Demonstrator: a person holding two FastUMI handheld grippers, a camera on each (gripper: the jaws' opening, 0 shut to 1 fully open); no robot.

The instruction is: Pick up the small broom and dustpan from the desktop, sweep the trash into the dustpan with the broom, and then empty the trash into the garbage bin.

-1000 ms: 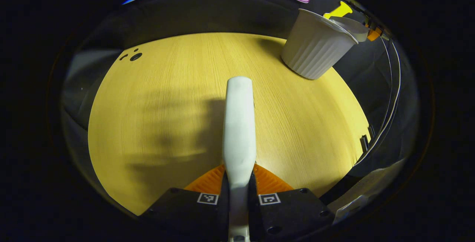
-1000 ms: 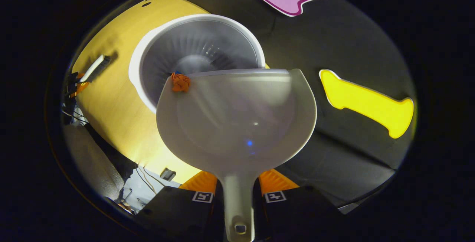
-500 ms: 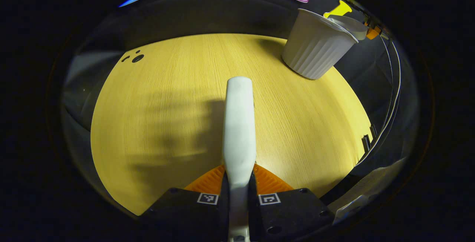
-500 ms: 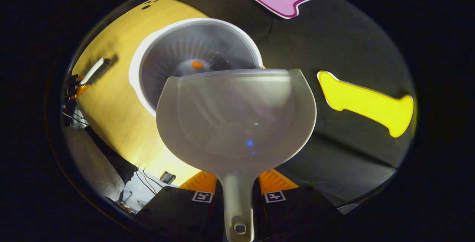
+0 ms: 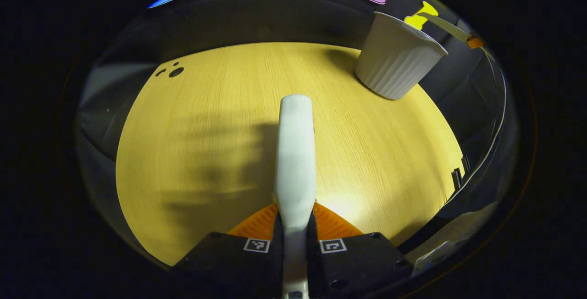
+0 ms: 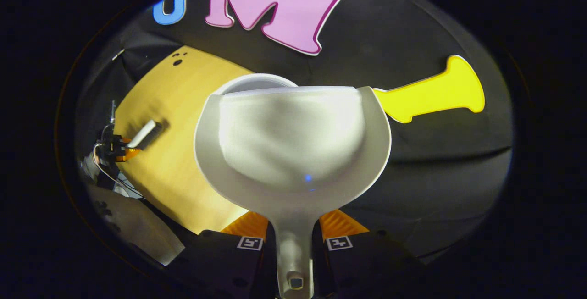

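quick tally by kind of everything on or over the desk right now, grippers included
grippers: 2 (left gripper, right gripper)
brooms: 1 (broom, clamped in the left gripper)
dustpans: 1 (dustpan, clamped in the right gripper)
bins: 1 (garbage bin, standing on the desk)
total: 5

In the right gripper view, the white dustpan [image 6: 293, 147] hides most of the garbage bin [image 6: 255, 81] behind it at twelve o'clock, its inside unseen. The broom [image 6: 143, 135] at nine o'clock is too small for detail.
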